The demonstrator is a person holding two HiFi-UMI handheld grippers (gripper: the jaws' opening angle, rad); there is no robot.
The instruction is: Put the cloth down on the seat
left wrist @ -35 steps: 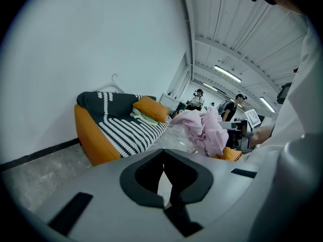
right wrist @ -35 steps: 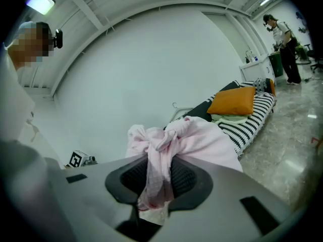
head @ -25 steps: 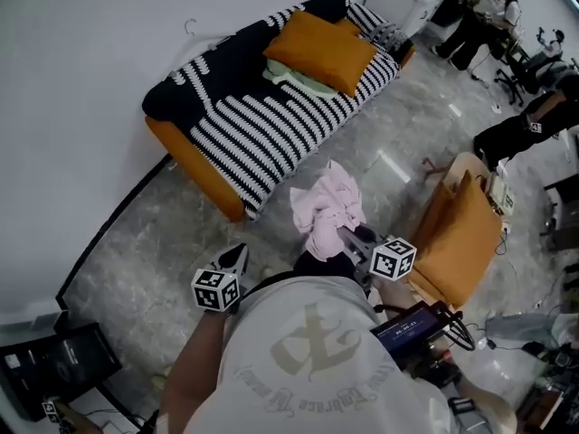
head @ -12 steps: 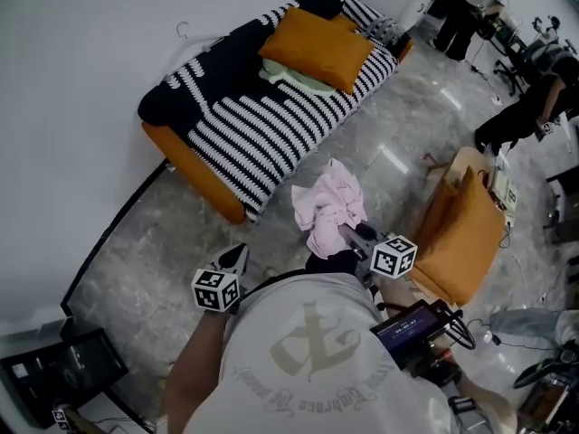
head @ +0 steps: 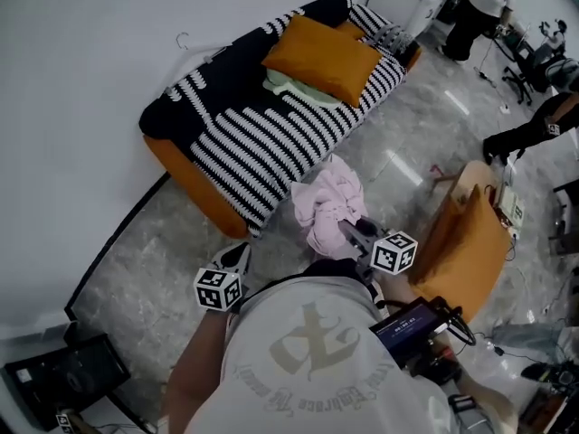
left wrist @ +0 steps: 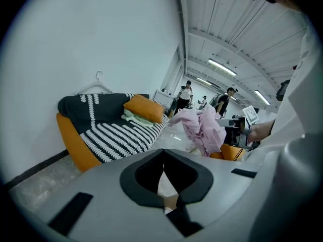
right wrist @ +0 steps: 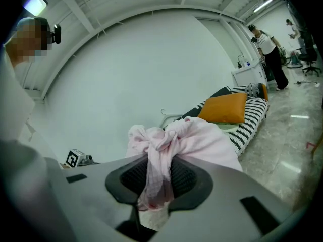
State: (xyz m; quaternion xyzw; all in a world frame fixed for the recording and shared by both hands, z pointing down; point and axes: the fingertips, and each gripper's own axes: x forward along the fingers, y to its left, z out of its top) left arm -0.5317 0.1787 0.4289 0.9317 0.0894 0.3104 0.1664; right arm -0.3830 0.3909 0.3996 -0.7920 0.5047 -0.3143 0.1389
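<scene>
Left gripper (head: 237, 256) has its jaws together on nothing, short of the sofa's (head: 271, 143) near end. The pink cloth (head: 327, 208) hangs in front of the sofa, pinched at a twisted neck by the right gripper (head: 351, 235). Risks: if it's released before reaching the sofa, that limp, crumpled bundle lands on the glossy stone-look floor (head: 163, 260); dropped at the soft striped seat's rounded edge, it may slide off; a plump orange cushion (head: 324, 54) takes the sofa's far end.

Head view looks steeply down; 2 gripper views face forward (all 3 share the sofa (head: 185, 174)).
</scene>
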